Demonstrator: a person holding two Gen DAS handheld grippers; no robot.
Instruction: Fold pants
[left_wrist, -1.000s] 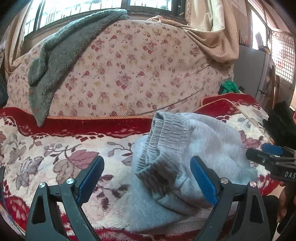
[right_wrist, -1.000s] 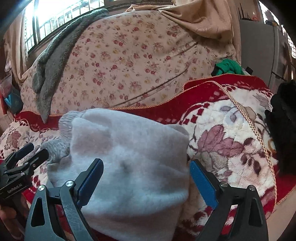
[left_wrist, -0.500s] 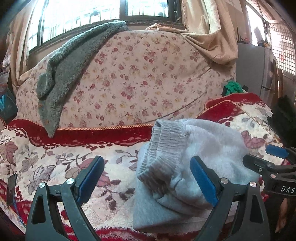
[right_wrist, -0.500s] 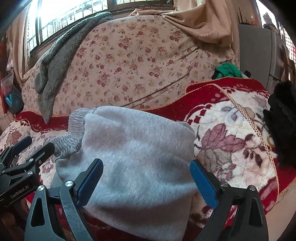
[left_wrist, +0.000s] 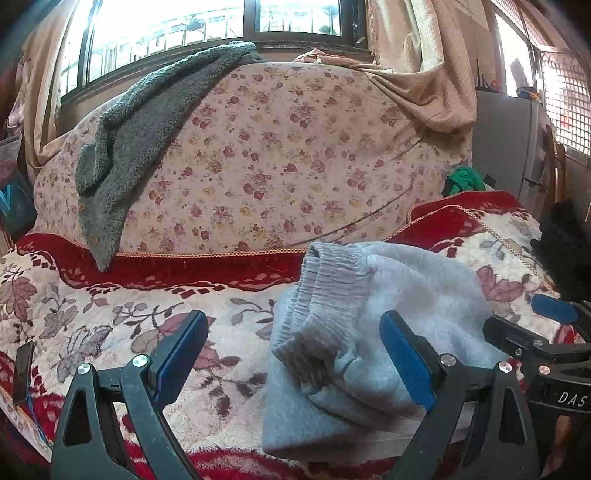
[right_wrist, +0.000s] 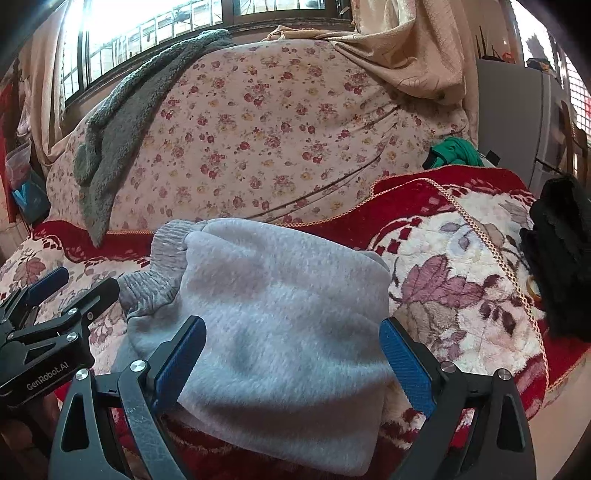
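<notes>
Grey fleece pants (left_wrist: 388, 332) lie folded into a compact bundle on the red floral blanket (left_wrist: 110, 325), ribbed waistband (left_wrist: 325, 280) at the bundle's left end. My left gripper (left_wrist: 291, 354) is open above the bundle's left part, holding nothing. In the right wrist view the same pants (right_wrist: 280, 317) fill the centre, and my right gripper (right_wrist: 291, 358) stands open over them, holding no cloth. Each gripper shows in the other's view: the right gripper (left_wrist: 532, 328) at the far right edge, the left gripper (right_wrist: 55, 295) at the far left.
A flowered sofa back (left_wrist: 277, 166) rises behind, with a grey fuzzy garment (left_wrist: 140, 129) draped over its left side. A green cloth (left_wrist: 465, 179) and a black garment (right_wrist: 557, 258) lie at the right. A dark phone-like object (left_wrist: 22, 369) sits at the blanket's left edge.
Both grippers have pulled back and risen from the bundle, so more of the sofa and blanket shows. The pants stay in place, settled flatter.
</notes>
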